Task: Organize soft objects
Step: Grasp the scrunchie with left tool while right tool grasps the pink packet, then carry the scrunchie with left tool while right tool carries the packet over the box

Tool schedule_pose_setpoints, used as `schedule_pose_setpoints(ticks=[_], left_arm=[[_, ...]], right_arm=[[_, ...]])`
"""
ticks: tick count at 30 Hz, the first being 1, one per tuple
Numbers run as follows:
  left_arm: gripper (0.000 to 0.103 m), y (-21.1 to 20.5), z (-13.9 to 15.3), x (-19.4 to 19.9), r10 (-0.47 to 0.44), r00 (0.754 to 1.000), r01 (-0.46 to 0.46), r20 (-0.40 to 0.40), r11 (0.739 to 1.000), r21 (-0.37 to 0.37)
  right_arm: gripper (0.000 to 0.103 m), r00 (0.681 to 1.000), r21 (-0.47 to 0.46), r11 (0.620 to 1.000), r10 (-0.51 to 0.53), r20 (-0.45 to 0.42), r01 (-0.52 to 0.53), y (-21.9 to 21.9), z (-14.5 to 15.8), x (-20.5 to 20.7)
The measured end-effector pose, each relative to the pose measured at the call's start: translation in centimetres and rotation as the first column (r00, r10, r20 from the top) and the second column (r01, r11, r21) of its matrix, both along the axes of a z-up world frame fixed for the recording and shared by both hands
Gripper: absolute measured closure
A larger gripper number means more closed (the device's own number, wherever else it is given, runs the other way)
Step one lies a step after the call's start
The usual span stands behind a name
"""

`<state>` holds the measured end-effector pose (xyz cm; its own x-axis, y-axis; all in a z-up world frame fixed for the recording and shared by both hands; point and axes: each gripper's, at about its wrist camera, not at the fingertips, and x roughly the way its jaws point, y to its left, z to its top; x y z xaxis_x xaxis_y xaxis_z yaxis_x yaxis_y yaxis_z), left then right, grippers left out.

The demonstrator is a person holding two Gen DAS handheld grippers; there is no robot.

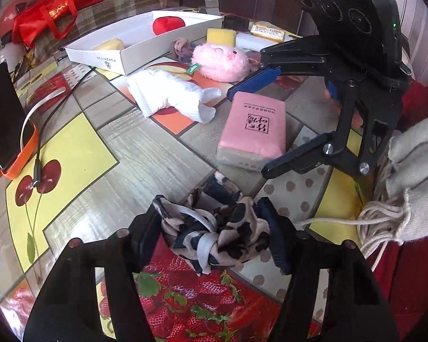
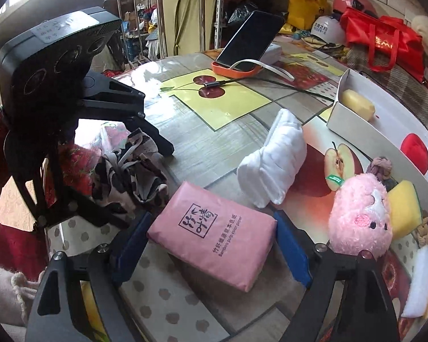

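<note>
My left gripper (image 1: 214, 236) is shut on a crumpled black-and-beige patterned cloth (image 1: 214, 228), which also shows in the right wrist view (image 2: 131, 171). My right gripper (image 2: 211, 242) is open with a finger on each side of a pink tissue pack (image 2: 214, 233) that lies on the table; the pack also shows in the left wrist view (image 1: 254, 125). A folded white towel (image 1: 171, 94) (image 2: 274, 159), a pink plush toy (image 1: 222, 62) (image 2: 359, 216) and a yellow sponge (image 1: 221, 37) (image 2: 403, 211) lie beyond. A white box (image 1: 134, 54) (image 2: 339, 116) holds a yellow item and a red item.
A phone on an orange stand (image 1: 5, 125) (image 2: 248, 45) with a cable stands at the table's far side. A red bag (image 1: 57, 8) (image 2: 382, 42) lies off the table. A beige drawstring pouch (image 1: 413, 182) sits beside the right gripper. A purple scrunchie (image 1: 181, 48) lies by the box.
</note>
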<state>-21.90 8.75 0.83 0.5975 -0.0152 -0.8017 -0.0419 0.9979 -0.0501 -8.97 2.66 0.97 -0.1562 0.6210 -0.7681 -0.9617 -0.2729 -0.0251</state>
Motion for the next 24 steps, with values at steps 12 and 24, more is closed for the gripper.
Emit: schedule_pose_setpoints(ticks=[12, 24], left_arm=[[0.053, 3.0, 2.2, 1.5, 0.241, 0.958, -0.247, 0.154, 0.969, 0.021], [0.053, 6.7, 5.1, 7.7, 0.469, 0.699, -0.594, 0.54, 0.801, 0.072]], right_arm=[[0.018, 0.809, 0.423, 0.695, -0.547, -0.213, 0.581, -8.7, 5.1, 10.3], [0.018, 0.537, 0.41, 0.39, -0.769, -0.348, 0.825, -10.6, 5.0, 16.8]])
